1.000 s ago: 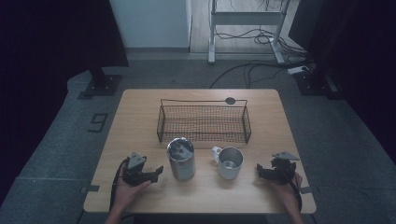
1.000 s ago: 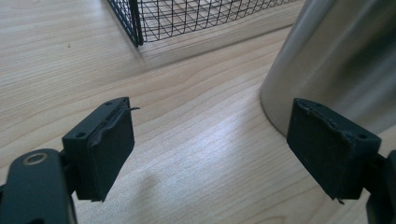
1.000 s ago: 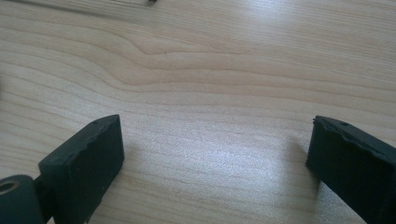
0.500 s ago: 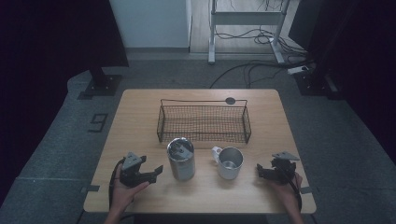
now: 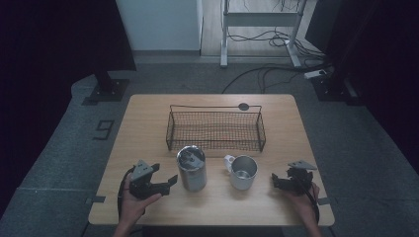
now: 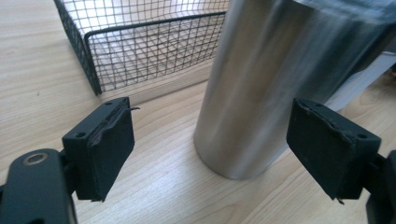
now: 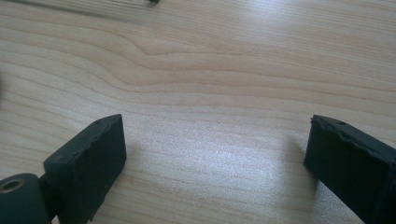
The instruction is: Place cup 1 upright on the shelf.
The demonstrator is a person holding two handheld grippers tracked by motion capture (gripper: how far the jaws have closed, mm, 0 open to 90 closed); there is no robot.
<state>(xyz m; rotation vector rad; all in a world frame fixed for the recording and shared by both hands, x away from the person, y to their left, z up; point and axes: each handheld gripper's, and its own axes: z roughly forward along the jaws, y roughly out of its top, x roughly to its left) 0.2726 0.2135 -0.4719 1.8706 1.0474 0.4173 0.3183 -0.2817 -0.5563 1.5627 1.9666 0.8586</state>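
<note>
From above, your left gripper (image 5: 170, 181) sits just left of the steel canister (image 5: 191, 168), which stands on the wooden table (image 5: 148, 118) in front of the wire basket (image 5: 216, 130), beside the steel mug (image 5: 243, 172). The left gripper view adds what that angle hides: its jaws stand wide apart, the canister (image 6: 280, 79) just ahead, untouched. Your right gripper (image 5: 274, 180) rests near the mug; its own view shows jaws apart over bare wood.
</note>
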